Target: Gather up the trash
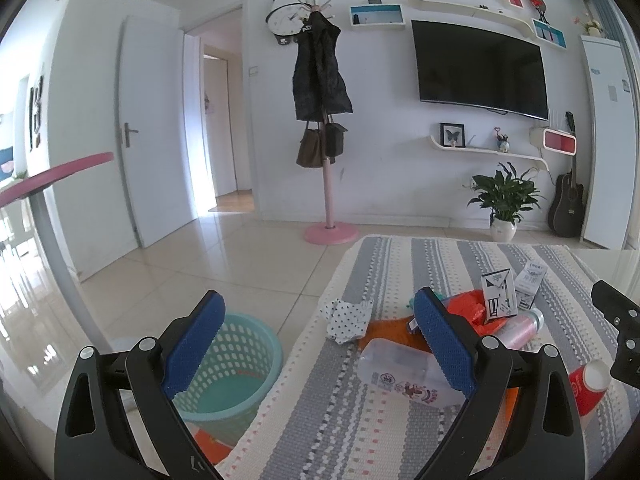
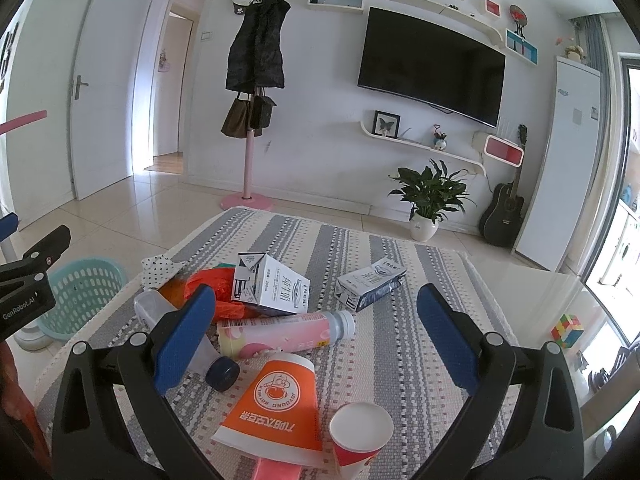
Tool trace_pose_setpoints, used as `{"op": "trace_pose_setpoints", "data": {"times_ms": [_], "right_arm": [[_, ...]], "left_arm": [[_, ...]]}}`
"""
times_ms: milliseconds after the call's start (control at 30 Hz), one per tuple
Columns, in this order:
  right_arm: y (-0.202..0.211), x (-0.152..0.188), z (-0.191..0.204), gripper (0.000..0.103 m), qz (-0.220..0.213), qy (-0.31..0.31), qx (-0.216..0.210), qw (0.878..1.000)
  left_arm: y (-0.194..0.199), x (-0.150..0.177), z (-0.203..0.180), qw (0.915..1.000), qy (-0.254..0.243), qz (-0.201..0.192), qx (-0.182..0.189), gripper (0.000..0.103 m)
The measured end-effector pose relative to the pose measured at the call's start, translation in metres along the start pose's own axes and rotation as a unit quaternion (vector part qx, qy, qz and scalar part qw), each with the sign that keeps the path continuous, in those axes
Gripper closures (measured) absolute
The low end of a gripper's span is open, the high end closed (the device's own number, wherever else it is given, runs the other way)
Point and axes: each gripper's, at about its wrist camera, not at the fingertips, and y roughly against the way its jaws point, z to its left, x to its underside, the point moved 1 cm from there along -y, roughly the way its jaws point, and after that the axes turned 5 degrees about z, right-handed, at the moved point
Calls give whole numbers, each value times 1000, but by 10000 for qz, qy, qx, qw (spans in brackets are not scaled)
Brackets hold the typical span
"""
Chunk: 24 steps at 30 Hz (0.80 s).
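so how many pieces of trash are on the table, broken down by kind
milk cartons: 2, one upright and one lying
bottles: 2, pink and clear with dark cap
paper cups: 2, orange and red
orange plastic bag: 1
polka-dot wrapper: 1
total: 8, with some of the pile hidden

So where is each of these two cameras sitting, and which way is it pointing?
Left wrist view: rides on the left gripper, looking forward between its open blue fingers across the table's left edge at the teal basket on the floor; the right gripper shows at the right edge.
Right wrist view: rides on the right gripper, looking over the striped cloth at the orange cup; the left gripper shows at the left edge.
Shared: basket, pink bottle, milk cartons, TV, coat rack.
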Motion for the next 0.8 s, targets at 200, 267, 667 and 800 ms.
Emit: {"op": "trace_pose_setpoints", "data": {"times_ms": [200, 267, 667, 800], "right_arm": [[1, 0, -1, 8, -32, 9, 1, 10000], [1, 0, -1, 8, -32, -5, -15, 10000], [3, -1, -1, 8, -24, -2, -10, 10000], [3, -1, -1, 8, -70, -12, -6, 10000]], "left_arm": [[0, 0, 0, 10000, -1, -2, 5, 10], [0, 0, 0, 10000, -2, 8, 11, 10], [0, 0, 0, 10000, 7, 20, 22, 10], [0, 1, 0, 10000, 10, 24, 24, 10]]}}
